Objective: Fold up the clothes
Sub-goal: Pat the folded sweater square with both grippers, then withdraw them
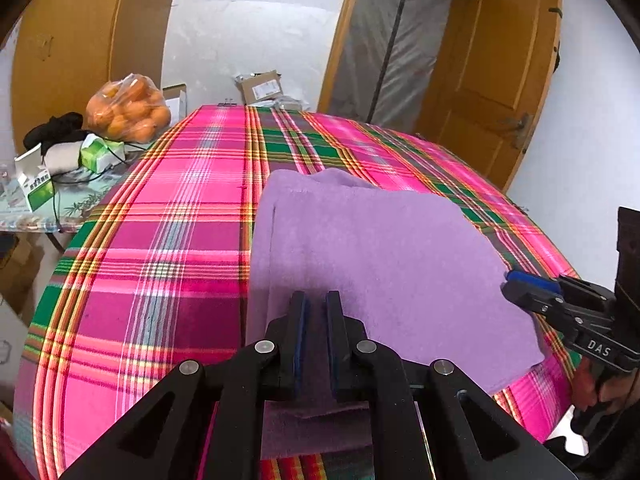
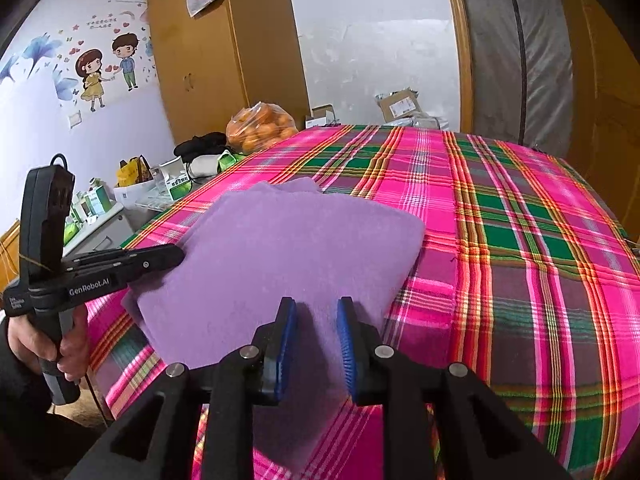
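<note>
A folded purple garment [image 1: 372, 248] lies on the pink plaid tablecloth [image 1: 160, 240]; it also shows in the right wrist view [image 2: 280, 248]. My left gripper [image 1: 316, 298] stands over the garment's near edge, its jaws a narrow gap apart with purple cloth between them. My right gripper [image 2: 316, 304] is over the garment's near right part, its jaws a little apart with cloth between them. Each gripper shows in the other's view, the right [image 1: 510, 282] at the garment's right edge, the left [image 2: 178, 254] at its left edge.
A bag of oranges [image 1: 128, 110] and small boxes [image 1: 36, 184] sit on a side table at the left. Cardboard boxes [image 1: 260, 86] lie beyond the far edge. A wooden door [image 1: 492, 80] stands open at the back right. A wardrobe [image 2: 196, 52] stands at the back left.
</note>
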